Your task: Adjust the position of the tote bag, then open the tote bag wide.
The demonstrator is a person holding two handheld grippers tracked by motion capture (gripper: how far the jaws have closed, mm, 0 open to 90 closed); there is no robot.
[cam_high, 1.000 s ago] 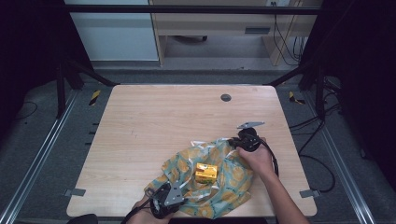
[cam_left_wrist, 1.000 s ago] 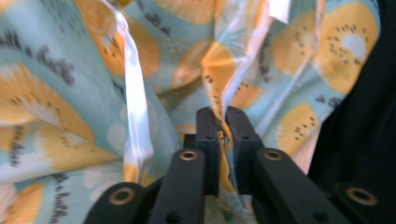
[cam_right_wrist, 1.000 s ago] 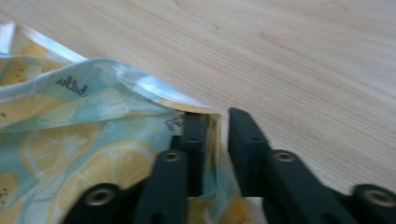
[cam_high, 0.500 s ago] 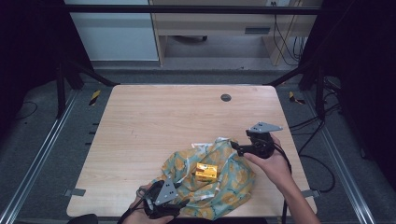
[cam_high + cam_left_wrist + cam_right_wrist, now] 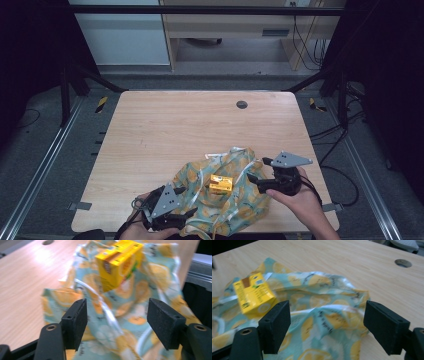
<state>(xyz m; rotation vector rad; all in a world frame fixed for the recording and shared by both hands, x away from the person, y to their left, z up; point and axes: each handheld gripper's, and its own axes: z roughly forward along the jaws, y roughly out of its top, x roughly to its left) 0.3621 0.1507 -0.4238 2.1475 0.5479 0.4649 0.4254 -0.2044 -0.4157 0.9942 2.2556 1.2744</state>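
Hovering at the near left edge of the table (image 5: 150, 130), the left gripper (image 5: 186, 216) has just been spreading its jaws, which stand wide with nothing pinched, the lemon-print cloth (image 5: 250, 200) lying beneath them. A yellow carton (image 5: 220, 183) rests on the crumpled cloth's middle. At the right, the right gripper (image 5: 252, 182) stands likewise parted and empty beside the cloth's edge.

A teal cloth (image 5: 239, 200) printed with yellow-orange lemon slices (white ribbons trailing) carries a bright yellow carton (image 5: 220, 184) with a brown strip, on a pale wood-grain worktop (image 5: 170, 130).
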